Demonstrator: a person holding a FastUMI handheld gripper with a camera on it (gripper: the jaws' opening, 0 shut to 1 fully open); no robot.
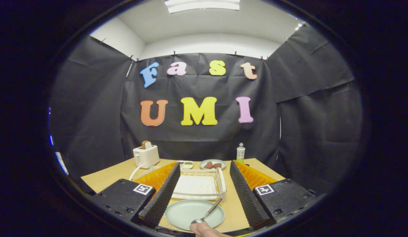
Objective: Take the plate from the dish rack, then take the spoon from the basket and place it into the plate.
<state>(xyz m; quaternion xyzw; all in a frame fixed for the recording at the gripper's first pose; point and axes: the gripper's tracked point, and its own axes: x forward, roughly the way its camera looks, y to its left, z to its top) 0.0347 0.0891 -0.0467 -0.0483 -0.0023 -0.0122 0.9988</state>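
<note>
Two ridged fingers of the gripper (200, 197) stand spread wide apart, pressing on nothing, and angle forward over a tan wooden table (107, 176). Between them, near the table's front edge, lies a pale green plate (186, 210), flat and round. A metal spoon (209, 210) rests on the plate's right half, its bowl toward the front edge and its handle slanting back and to the right, the tip reaching just past the plate's rim toward a white wire dish rack (199, 186). A fingertip (204, 228) of a person's hand shows at the very front, just beside the spoon's bowl; whether it touches the bowl is unclear. The rack sits just beyond the plate, centred between the fingers, with a white mat inside it. Bare tabletop runs along the rack's right side, up to the right finger. Toward the table's back edge stand a white toaster (145, 155) with bread in it at the left, a small white dish (186, 164), a second green plate (213, 164) holding brown food, and a small bottle (240, 152) near the back right corner.
</note>
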